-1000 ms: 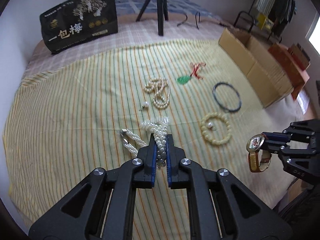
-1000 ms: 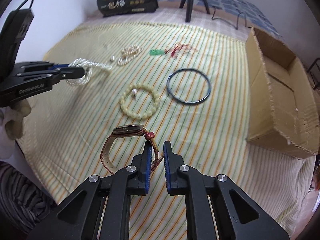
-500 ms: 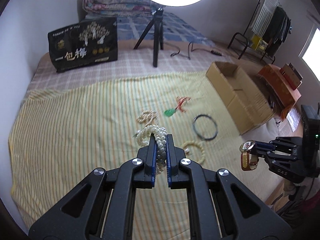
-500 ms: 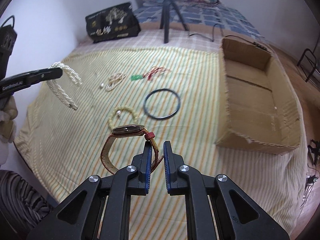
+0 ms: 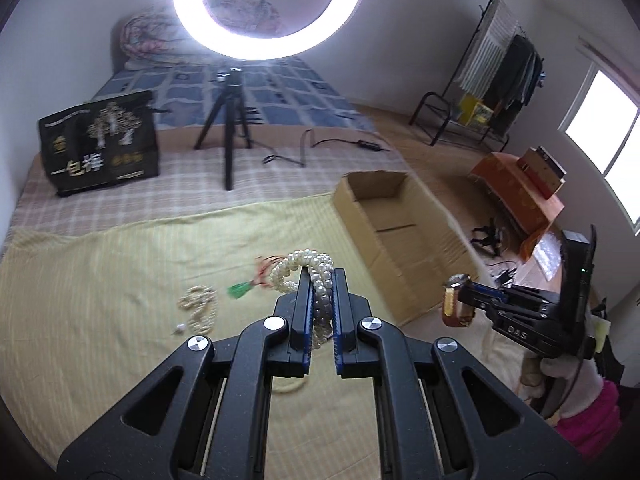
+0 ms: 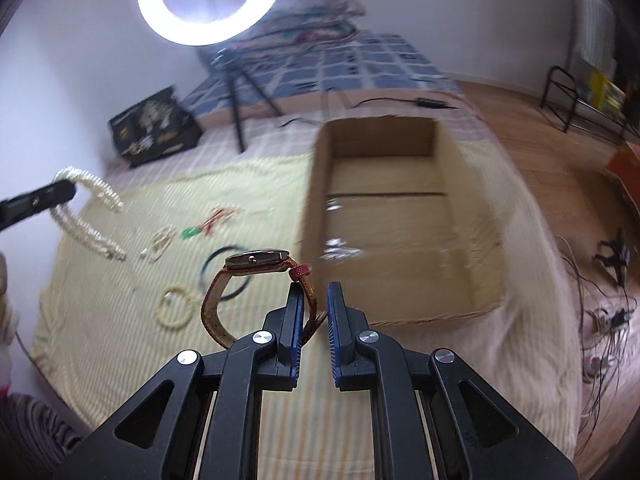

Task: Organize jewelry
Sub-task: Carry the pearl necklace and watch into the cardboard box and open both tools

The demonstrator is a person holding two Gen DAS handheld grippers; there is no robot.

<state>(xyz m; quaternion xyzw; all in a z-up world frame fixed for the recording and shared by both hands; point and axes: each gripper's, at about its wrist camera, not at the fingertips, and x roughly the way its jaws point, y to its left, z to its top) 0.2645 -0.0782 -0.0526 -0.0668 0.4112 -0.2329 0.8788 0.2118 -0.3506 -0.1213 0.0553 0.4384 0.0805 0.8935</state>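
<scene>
My left gripper [image 5: 321, 276] is shut on a multi-strand white pearl necklace [image 5: 308, 266], lifted off the striped yellow cloth [image 5: 100, 320]. In the right wrist view the same pearl necklace [image 6: 86, 216] dangles from the left gripper [image 6: 70, 190] at the far left. My right gripper [image 6: 314, 288] is shut on the strap of a brown-strapped wristwatch [image 6: 256, 262], held in the air before an open cardboard box [image 6: 384, 216]. The watch [image 5: 456, 300] in the right gripper [image 5: 460, 298] also shows in the left wrist view, to the right of the box [image 5: 400, 232].
On the cloth lie a small pearl strand [image 5: 198, 306], a green pendant on red cord [image 5: 240, 290], a dark bangle [image 6: 212, 264] and a pale bead bracelet [image 6: 176, 306]. A ring light on a tripod [image 5: 232, 120] and a black bag [image 5: 100, 144] stand behind.
Both grippers rose from the cloth with their loads. The pearl necklace came up off the cloth, and the right gripper carried the watch towards the cardboard box.
</scene>
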